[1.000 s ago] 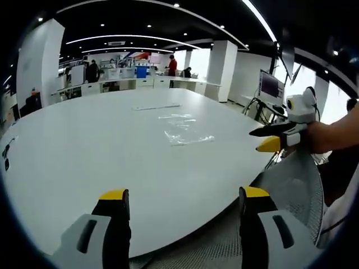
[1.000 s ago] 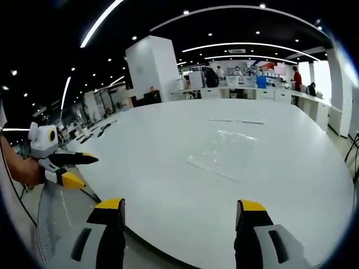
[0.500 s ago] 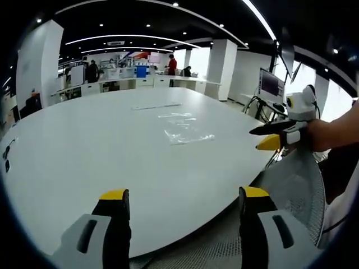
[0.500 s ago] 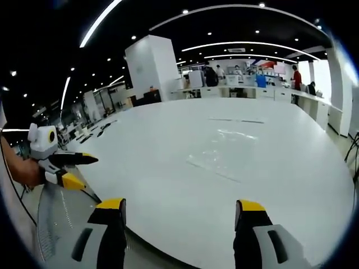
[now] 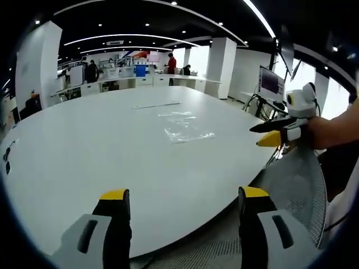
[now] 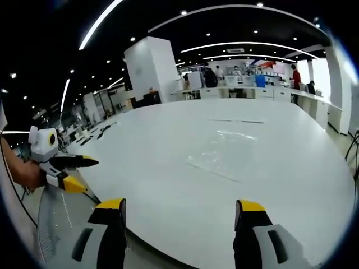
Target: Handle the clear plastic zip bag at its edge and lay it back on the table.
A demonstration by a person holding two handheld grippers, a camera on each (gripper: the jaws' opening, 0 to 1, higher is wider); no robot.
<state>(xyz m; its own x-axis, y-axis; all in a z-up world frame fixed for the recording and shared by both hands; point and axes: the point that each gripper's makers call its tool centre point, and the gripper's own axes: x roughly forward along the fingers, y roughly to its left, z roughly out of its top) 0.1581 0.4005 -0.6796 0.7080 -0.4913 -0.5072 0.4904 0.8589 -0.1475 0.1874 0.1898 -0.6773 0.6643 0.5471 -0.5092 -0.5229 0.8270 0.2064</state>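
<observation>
Your left tool (image 5: 178, 197) and right tool (image 6: 179, 206) both stand wide and empty at the near edge of the big white bench (image 5: 84, 151). The clear plastic zip bag (image 5: 188, 134) lies flat mid-bench, well apart from both. Beyond the bench: white pillars (image 6: 150, 70), ceiling light strips, distant desks with people.

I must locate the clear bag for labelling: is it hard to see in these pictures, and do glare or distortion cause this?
Left gripper view: the zip bag shows by faint glints on the white table. Right gripper view: paler still. Fisheye curves the table edge in both views.
</observation>
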